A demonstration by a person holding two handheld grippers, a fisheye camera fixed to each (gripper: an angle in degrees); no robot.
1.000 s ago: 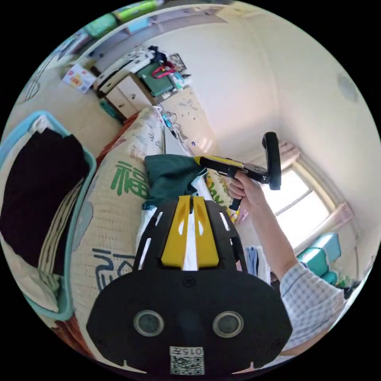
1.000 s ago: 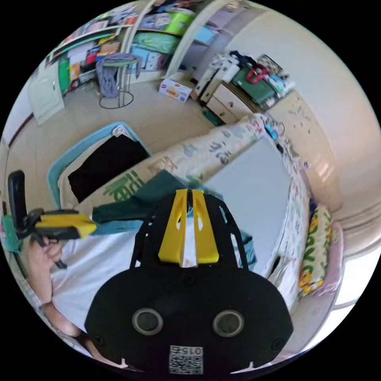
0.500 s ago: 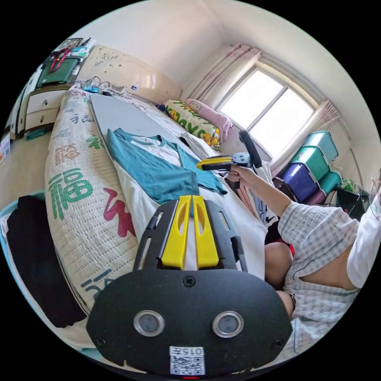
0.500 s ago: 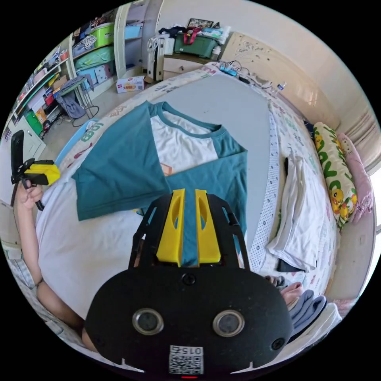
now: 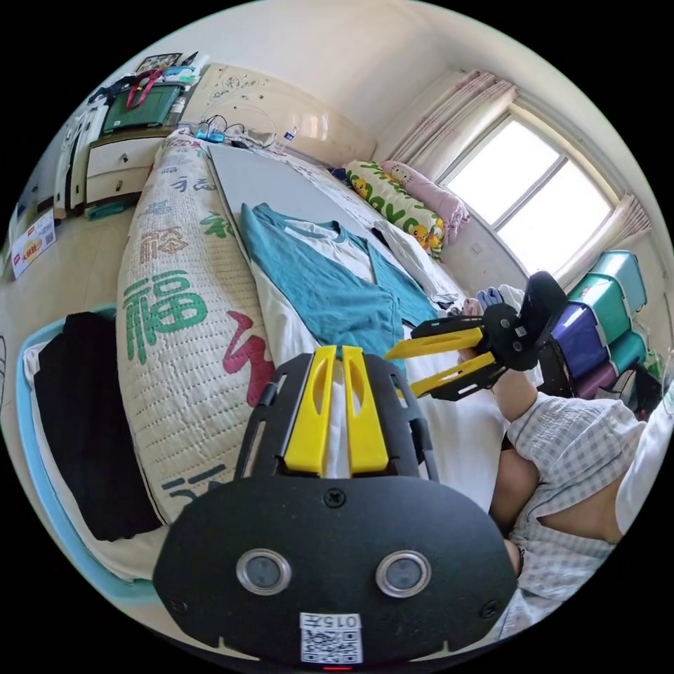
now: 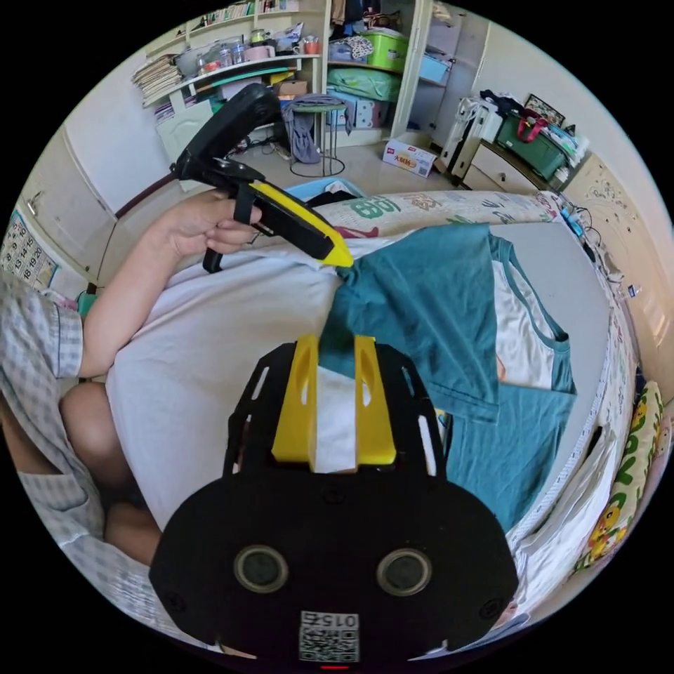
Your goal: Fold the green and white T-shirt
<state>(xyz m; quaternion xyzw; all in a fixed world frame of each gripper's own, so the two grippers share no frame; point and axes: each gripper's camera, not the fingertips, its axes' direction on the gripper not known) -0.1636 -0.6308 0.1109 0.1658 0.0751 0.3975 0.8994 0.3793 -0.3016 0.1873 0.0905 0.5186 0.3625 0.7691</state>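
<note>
T-shirt (image 6: pixel 428 309), green and white, lies flat on my bed (image 5: pixel 182 295), on a pale grey sheet (image 6: pixel 210 351) spread over a woven mat (image 5: pixel 179 330) printed with big green and red characters. Both green sleeves are folded in across the white chest, and the collar points toward the headboard (image 5: pixel 281 119).

Room, biggest stuff first: the bed takes most of the space, with a bright window (image 5: pixel 533 189) and pinkish curtains on the far side and stacked teal and purple storage bins (image 5: pixel 604 309) below it. Open shelves (image 6: pixel 232 63) crammed with boxes and books run along the opposite wall, and a low dresser (image 5: pixel 119 168) with a green case on top stands by the headboard. On the floor next to the bed there's a light-blue laundry basket (image 5: pixel 42 463) with a dark garment in it. A pillow with yellow ducks (image 5: pixel 393 200) and some folded white clothes (image 6: pixel 562 519) sit along the window side of the mattress. Small cardboard box (image 6: pixel 411 156) and a stool (image 6: pixel 312 133) out on the floor.

My left gripper (image 6: pixel 340 258) has its yellow jaws pinched together, tip right at the edge of a green sleeve; I can't tell if any fabric is actually caught between them. My right gripper (image 5: pixel 400 368) hovers above the white lower half of the shirt with its jaws spread apart, nothing in them.
</note>
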